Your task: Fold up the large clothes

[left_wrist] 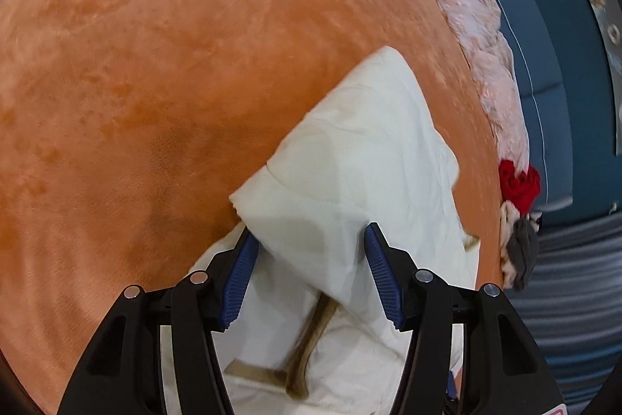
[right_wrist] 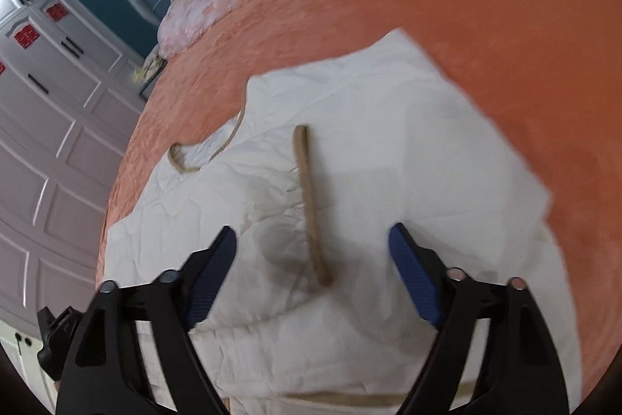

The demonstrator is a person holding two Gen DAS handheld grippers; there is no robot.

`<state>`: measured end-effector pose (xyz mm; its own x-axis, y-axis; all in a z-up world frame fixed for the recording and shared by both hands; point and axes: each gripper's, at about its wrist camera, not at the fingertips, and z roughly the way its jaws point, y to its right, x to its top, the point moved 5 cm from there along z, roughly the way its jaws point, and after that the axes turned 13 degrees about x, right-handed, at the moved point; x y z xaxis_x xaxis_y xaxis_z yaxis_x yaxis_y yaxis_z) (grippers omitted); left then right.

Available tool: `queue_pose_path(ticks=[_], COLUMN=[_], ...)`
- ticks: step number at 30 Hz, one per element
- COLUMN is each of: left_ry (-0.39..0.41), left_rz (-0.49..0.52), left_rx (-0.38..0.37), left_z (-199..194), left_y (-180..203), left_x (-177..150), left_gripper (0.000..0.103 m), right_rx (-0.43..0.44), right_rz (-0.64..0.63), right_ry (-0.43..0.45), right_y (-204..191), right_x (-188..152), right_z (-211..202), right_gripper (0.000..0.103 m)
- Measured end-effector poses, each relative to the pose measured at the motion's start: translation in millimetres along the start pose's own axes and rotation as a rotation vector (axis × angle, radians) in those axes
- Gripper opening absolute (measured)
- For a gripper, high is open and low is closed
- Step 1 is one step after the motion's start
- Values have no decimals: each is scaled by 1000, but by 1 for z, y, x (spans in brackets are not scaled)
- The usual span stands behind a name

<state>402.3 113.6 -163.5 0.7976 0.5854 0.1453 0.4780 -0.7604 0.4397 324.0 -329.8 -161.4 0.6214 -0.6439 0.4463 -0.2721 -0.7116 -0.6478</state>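
A large white garment (left_wrist: pixel 361 158) with tan straps (left_wrist: pixel 307 349) lies on an orange plush bedspread (left_wrist: pixel 163 72). In the left wrist view a folded flap of it reaches away from me. My left gripper (left_wrist: pixel 311 240) is open, its blue pads on either side of the cloth, holding nothing. In the right wrist view the same white garment (right_wrist: pixel 388 162) lies spread out, with a tan strap (right_wrist: pixel 311 205) running down its middle and a tan-edged neckline (right_wrist: pixel 210 150) at the left. My right gripper (right_wrist: pixel 313 240) is open above the garment, empty.
A pale pink cloth (left_wrist: pixel 486 57), a red cloth (left_wrist: pixel 519 183) and grey and white clothes (left_wrist: pixel 519 247) are heaped along the bed's far edge. Behind is a blue headboard (left_wrist: pixel 544 26). White panelled cupboard doors (right_wrist: pixel 50 104) stand left in the right wrist view.
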Motion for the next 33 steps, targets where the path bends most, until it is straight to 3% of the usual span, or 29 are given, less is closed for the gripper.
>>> queue_pose_path(ticks=[1, 2, 3, 4, 7, 10, 13, 15, 17, 24, 29, 33], left_ry=[4, 15, 21, 38, 82, 132, 166, 181, 194, 245, 327, 302], left_rz=[-2, 1, 8, 24, 89, 168, 273, 338, 360, 445, 498, 536], left_rx=[7, 16, 24, 50, 63, 57, 138, 224, 253, 309, 362, 384], left_z=[0, -1, -2, -5, -18, -30, -21, -5, 3, 23, 24, 3], left_y=[1, 3, 3, 6, 17, 23, 27, 27, 27, 25, 27, 30], left_x=[2, 4, 6, 8, 12, 4, -15, -28, -33, -42, -52, -51], left_gripper=[55, 54, 50, 39, 18, 15, 12, 12, 12, 16, 20, 27], right_rx=[17, 32, 35, 33, 122, 96, -25, -79, -108, -115, -118, -143], right_rz=[-12, -26, -56, -95, -195, -286, -339, -301, -264, -242, -264, -229], right_ry=[-37, -65, -98, -111, 16, 112, 62, -11, -49, -35, -20, -7], right_y=[-5, -10, -16, -25, -62, -69, -49, -21, 2, 23, 21, 14], right_x=[0, -1, -1, -1, 9, 2, -16, -31, -42, -57, -57, -46], right_z=[9, 15, 19, 19, -28, -74, -66, -46, -33, -15, -14, -37], right_gripper=[58, 34, 20, 8, 6, 6, 6, 6, 6, 9, 12, 21])
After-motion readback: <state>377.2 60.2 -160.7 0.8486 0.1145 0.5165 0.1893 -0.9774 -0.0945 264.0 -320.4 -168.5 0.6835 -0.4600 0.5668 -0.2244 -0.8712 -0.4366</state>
